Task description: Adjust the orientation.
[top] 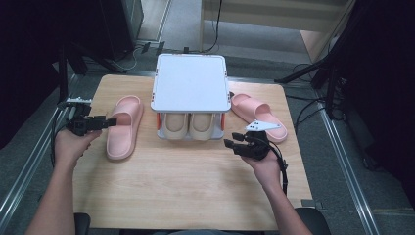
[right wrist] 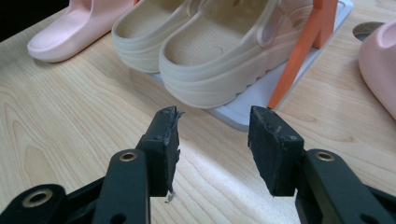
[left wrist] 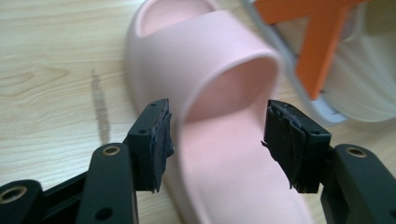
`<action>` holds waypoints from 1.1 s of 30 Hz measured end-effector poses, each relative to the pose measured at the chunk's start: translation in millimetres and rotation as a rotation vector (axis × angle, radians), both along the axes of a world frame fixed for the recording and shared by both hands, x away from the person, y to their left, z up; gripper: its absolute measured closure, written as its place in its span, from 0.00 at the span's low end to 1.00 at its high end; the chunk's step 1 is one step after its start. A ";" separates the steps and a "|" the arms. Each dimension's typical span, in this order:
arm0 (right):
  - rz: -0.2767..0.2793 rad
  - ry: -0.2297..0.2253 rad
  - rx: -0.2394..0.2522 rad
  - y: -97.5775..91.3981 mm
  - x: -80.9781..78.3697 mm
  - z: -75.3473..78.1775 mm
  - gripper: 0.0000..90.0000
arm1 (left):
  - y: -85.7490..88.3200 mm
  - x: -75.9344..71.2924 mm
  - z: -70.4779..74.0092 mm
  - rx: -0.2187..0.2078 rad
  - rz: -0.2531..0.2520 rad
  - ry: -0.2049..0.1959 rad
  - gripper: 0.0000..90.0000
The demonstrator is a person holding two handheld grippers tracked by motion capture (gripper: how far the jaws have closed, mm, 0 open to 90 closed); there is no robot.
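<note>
Slipper (top: 125,126) left of rack (top: 191,83), another slipper (top: 258,116) right, clogs (top: 191,125) under rack

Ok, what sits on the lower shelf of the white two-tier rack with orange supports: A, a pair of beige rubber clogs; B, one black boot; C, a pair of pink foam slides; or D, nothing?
A: the pair of beige rubber clogs stands side by side under the top of the white two-tier rack, while each pink foam slide lies on the wooden table beside it.

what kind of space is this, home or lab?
Likely a lab or recording rig, not a home: a bare wooden table framed by metal rails, black stands with trailing cables, and a small shoe rack staged with slippers.
</note>
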State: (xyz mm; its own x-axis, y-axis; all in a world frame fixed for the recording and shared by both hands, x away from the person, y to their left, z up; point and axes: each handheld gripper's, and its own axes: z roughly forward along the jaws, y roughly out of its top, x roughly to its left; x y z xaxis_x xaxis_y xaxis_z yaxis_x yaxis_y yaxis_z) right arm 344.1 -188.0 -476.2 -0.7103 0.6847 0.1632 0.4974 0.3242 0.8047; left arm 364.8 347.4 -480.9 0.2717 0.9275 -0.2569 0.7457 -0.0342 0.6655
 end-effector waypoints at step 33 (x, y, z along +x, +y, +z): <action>-0.089 0.001 0.010 -21.7 -15.5 -2.9 0.59 | 6.6 33.9 -25.8 0.089 0.076 0.018 0.83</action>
State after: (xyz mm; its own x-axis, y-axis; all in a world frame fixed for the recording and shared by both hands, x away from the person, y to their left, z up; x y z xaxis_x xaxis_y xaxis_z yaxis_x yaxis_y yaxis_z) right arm 328.6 -209.8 -479.0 -0.6463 0.7437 0.1709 0.5249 0.2707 0.8070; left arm 398.8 354.1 -506.7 0.1955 0.9646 -0.1770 0.7599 -0.0349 0.6491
